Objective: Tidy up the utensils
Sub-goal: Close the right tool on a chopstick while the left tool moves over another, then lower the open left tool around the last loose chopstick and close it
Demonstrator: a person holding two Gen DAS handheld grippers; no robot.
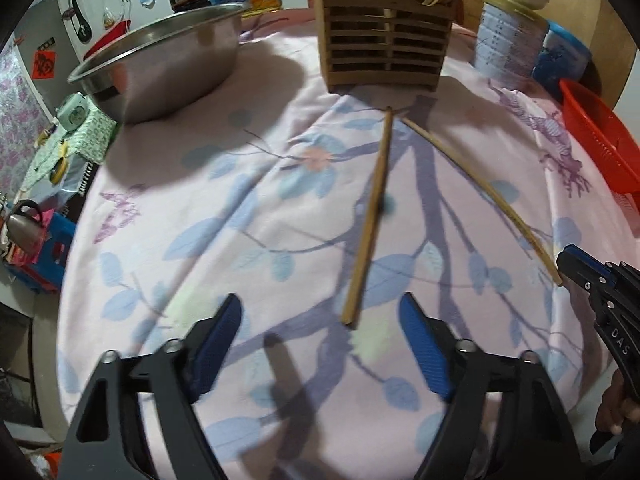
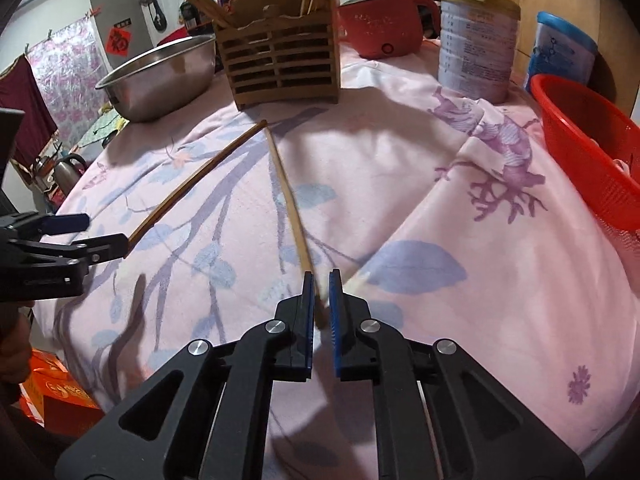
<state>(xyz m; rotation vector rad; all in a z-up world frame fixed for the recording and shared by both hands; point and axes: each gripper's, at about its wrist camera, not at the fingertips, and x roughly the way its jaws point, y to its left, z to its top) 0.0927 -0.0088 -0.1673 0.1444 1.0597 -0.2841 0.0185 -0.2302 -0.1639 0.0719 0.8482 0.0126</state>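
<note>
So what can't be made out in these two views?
- Right gripper: whether the pads truly pinch the paler chopstick; its near end is blurred.
- Left gripper: darker chopstick end near the gap, contact unclear.
- Wooden holder: its top is cut off by the frame edge.
- Red basket: contents hidden behind its wall.

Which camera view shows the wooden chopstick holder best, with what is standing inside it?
The right wrist view shows the wooden chopstick holder best: its slatted front, its back panel and the chopsticks standing inside all fit in the picture. In the left wrist view the holder is sharp too, but the picture's top edge cuts off its top and most of the chopsticks.
</note>
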